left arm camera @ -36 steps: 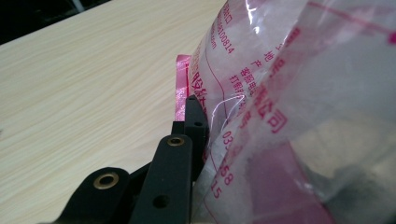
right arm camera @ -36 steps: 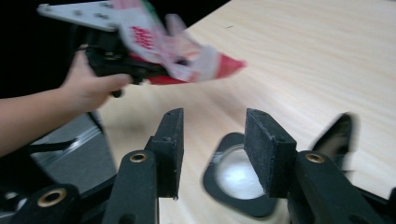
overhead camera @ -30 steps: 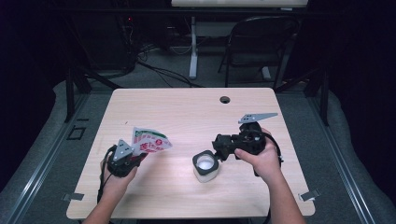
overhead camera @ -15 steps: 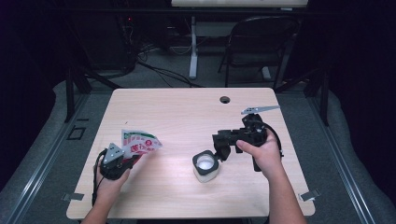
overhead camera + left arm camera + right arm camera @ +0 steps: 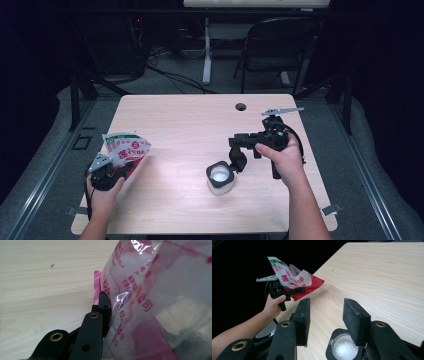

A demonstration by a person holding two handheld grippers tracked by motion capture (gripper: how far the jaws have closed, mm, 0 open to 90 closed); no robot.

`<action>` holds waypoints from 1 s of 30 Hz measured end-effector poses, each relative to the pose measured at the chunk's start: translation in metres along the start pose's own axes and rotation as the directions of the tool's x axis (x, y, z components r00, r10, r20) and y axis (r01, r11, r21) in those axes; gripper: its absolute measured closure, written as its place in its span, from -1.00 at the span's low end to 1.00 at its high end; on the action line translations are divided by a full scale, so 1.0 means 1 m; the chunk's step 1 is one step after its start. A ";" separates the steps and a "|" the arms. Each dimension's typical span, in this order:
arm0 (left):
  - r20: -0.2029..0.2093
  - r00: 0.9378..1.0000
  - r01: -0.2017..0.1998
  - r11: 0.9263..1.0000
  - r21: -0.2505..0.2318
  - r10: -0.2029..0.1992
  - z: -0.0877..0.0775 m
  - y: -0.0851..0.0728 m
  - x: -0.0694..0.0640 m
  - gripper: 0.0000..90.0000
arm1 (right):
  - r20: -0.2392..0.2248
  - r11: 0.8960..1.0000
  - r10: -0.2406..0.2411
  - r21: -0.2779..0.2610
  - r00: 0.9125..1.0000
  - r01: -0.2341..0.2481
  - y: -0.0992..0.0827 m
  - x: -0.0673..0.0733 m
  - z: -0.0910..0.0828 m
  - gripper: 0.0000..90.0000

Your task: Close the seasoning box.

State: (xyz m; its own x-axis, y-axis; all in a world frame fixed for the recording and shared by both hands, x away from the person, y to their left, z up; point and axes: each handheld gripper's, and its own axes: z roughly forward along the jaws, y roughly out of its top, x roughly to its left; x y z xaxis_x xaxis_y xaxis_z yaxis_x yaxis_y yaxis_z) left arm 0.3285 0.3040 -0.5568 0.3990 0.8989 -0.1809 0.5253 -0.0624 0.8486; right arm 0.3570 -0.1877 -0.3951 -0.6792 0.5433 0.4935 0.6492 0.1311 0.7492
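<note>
Your left claw [image 5: 125, 167] pinches the packet [image 5: 126, 148] (red-and-white plastic) at the bench [image 5: 180, 120] edge. Your right claw [image 5: 238, 151] stands spread above the jar [image 5: 220, 178], well apart from the packet.

One plastic bag [image 5: 126, 148] — one jar [image 5: 220, 178] — two grippers, one table [image 5: 185, 125].

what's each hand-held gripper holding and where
The left hand-held gripper pinches the red-and-white bag at its lower edge. The right hand-held gripper holds nothing.

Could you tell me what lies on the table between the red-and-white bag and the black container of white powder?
Nothing: in the high view, bare tabletop separates the bag from the container.
</note>
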 end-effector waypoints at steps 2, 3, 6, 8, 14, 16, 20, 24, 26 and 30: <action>-0.005 0.999 0.032 0.999 0.024 -0.032 0.002 -0.004 0.007 0.79 | 0.003 1.000 0.002 0.004 1.000 -0.002 0.001 0.000 0.000 0.28; -0.010 0.999 0.037 0.999 0.035 -0.037 0.004 -0.007 0.010 0.78 | 0.007 1.000 0.000 0.005 1.000 -0.001 0.001 0.000 0.000 0.28; -0.003 0.996 0.084 0.995 0.054 -0.084 0.008 -0.012 0.016 0.76 | -0.002 1.000 0.008 -0.003 1.000 -0.008 0.001 -0.001 0.000 0.28; -0.014 0.994 0.111 0.993 0.050 -0.111 0.007 -0.011 0.017 0.76 | 0.002 1.000 0.010 -0.006 1.000 -0.010 0.001 -0.003 0.000 0.28; -0.010 0.995 0.097 0.994 0.051 -0.097 0.006 -0.012 0.015 0.65 | 0.008 1.000 0.024 -0.016 1.000 -0.024 -0.002 -0.008 -0.002 0.28; -0.009 0.995 0.097 0.995 0.036 -0.096 0.006 -0.011 0.015 0.48 | 0.010 1.000 0.027 -0.015 1.000 -0.027 -0.002 -0.009 -0.003 0.28; -0.023 0.997 0.069 0.998 0.004 -0.069 0.002 -0.010 0.011 0.21 | 0.001 0.999 0.030 -0.023 1.000 -0.030 -0.001 -0.010 -0.003 0.28; -0.033 0.999 0.038 0.999 -0.017 -0.039 0.000 -0.010 0.005 -0.02 | 0.006 0.999 0.027 -0.016 1.000 -0.027 -0.001 -0.010 0.000 0.27; -0.033 0.999 0.022 0.999 -0.034 -0.023 -0.002 -0.009 0.001 -0.08 | 0.003 1.000 0.028 -0.015 1.000 -0.028 0.000 -0.011 0.001 0.27; 0.006 1.000 0.017 0.997 -0.072 -0.016 -0.011 -0.004 -0.004 -0.12 | -0.002 0.999 0.028 -0.017 1.000 -0.028 0.000 -0.011 0.002 0.27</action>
State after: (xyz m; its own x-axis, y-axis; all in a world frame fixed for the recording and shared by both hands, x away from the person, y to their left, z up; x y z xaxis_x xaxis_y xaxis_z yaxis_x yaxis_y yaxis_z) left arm 0.3168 0.3055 -0.5546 0.3946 0.8974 -0.1974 0.4761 -0.0160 0.8792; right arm 0.3654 -0.1916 -0.4014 -0.6614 0.5452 0.5151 0.6620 0.1014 0.7426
